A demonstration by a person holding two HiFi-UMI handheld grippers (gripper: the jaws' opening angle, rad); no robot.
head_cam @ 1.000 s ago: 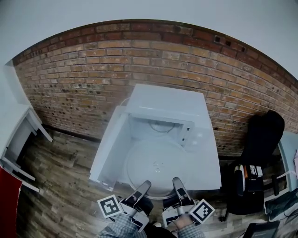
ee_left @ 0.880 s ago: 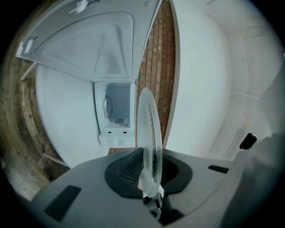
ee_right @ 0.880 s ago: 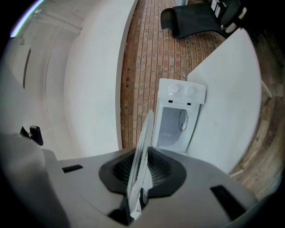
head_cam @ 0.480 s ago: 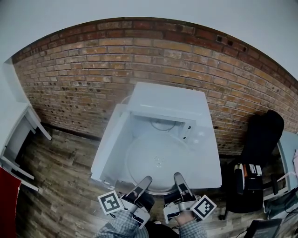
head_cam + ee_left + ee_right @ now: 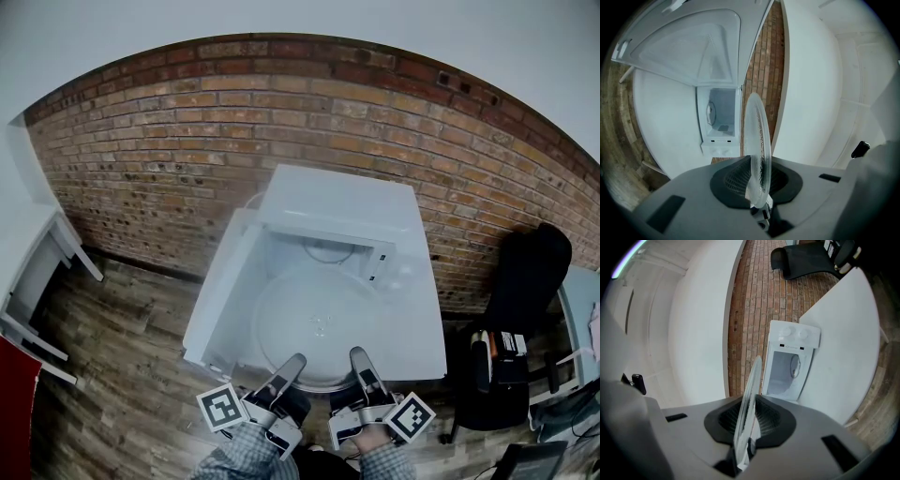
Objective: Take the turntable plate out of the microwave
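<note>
Clamping near rim of turntable plate (image 5: 319, 323), left hand-held gripper (image 5: 292, 364), right hand-held gripper (image 5: 360, 359), clear of microwave (image 5: 337, 202)

White table (image 5: 424, 336) on wood floor (image 5: 122, 375) — open white microwave (image 5: 337, 208) on top

The turntable plate (image 5: 319, 323) is clear, the microwave (image 5: 342, 202) white, the brick wall (image 5: 281, 112) red-brown.
</note>
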